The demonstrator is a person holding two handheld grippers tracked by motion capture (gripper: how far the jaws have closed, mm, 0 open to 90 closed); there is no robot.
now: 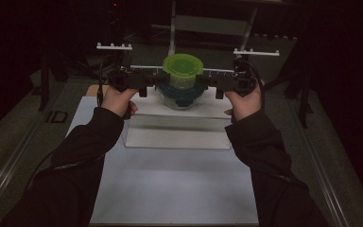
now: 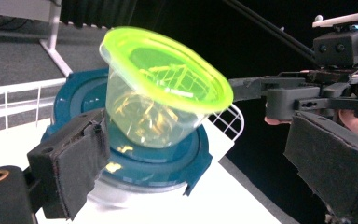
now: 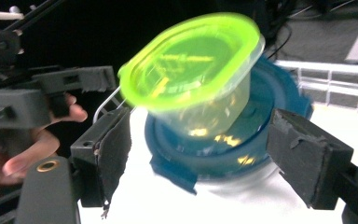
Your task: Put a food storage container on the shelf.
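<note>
I see the green-lidded tub [image 1: 183,71] sitting tilted on the blue-lidded container [image 1: 178,94], which rests on a white board [image 1: 179,137]. My left gripper [image 1: 147,85] and right gripper [image 1: 212,85] flank the tub, both jaws spread, gripping nothing. A white wire rack [image 2: 9,100] stands behind; the room is dark.

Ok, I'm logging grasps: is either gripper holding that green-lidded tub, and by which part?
Nothing is gripped: the left gripper and right gripper stand open either side of the green-lidded tub, tilted on the blue lid.
</note>
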